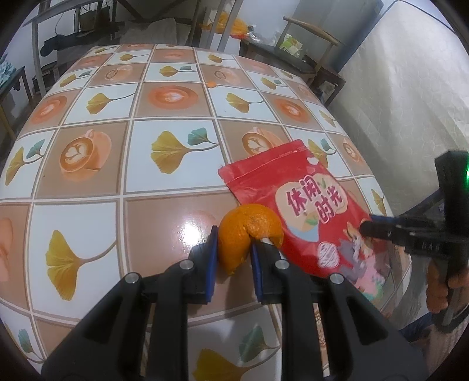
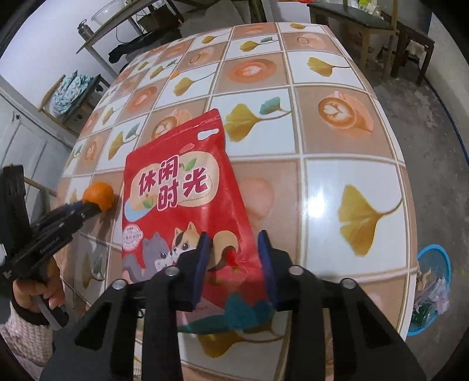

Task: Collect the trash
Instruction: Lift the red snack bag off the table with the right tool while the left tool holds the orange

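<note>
An orange peel (image 1: 249,234) sits between the blue pads of my left gripper (image 1: 234,249), which is shut on it just above the table; it also shows in the right wrist view (image 2: 99,195). A red snack bag (image 2: 181,199) with cartoon cats lies flat on the patterned tablecloth (image 2: 337,123). My right gripper (image 2: 234,258) straddles the bag's near edge with its jaws apart, one pad on each side. The bag (image 1: 307,211) shows to the right in the left wrist view, with the right gripper (image 1: 369,227) at its far edge.
A blue trash basket (image 2: 433,287) with scraps stands on the floor beyond the table's right edge. A small orange scrap (image 1: 211,84) lies far up the table. Chairs (image 1: 310,38) and a dark side table (image 2: 366,26) stand around the table.
</note>
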